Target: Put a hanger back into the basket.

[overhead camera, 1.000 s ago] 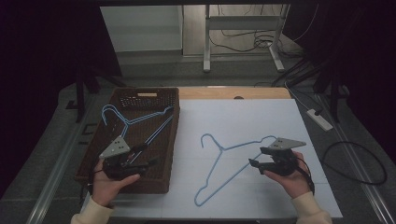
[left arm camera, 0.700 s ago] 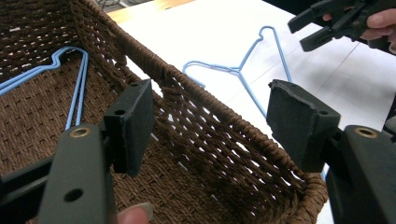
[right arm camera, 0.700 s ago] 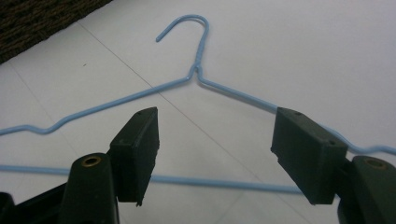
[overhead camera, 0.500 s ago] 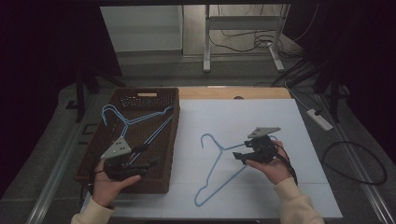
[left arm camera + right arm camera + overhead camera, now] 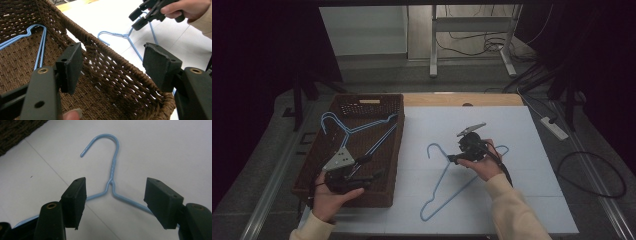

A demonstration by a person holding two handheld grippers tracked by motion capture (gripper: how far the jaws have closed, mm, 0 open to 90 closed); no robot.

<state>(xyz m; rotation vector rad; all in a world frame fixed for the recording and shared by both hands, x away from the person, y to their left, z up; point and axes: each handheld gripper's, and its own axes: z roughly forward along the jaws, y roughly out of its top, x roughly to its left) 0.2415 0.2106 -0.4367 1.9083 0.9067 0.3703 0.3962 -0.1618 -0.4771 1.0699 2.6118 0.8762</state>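
Note:
A light blue wire hanger lies flat on the white table sheet. My right gripper hovers open just over its neck; in the right gripper view the jaws straddle the hanger where hook meets shoulders, without touching it. Two more blue hangers lie in the dark wicker basket on the left. My left gripper is held open over the basket's near right part, empty. In the left gripper view the open gripper frames the basket rim, with the right gripper farther off.
The basket's woven wall rises between my left gripper and the table hanger. A basket corner shows at top left in the right gripper view. A power strip and cables lie on the floor to the right.
My right gripper has moved left and forward from the table's right part to above the hanger's neck. The left gripper has stayed over the basket.

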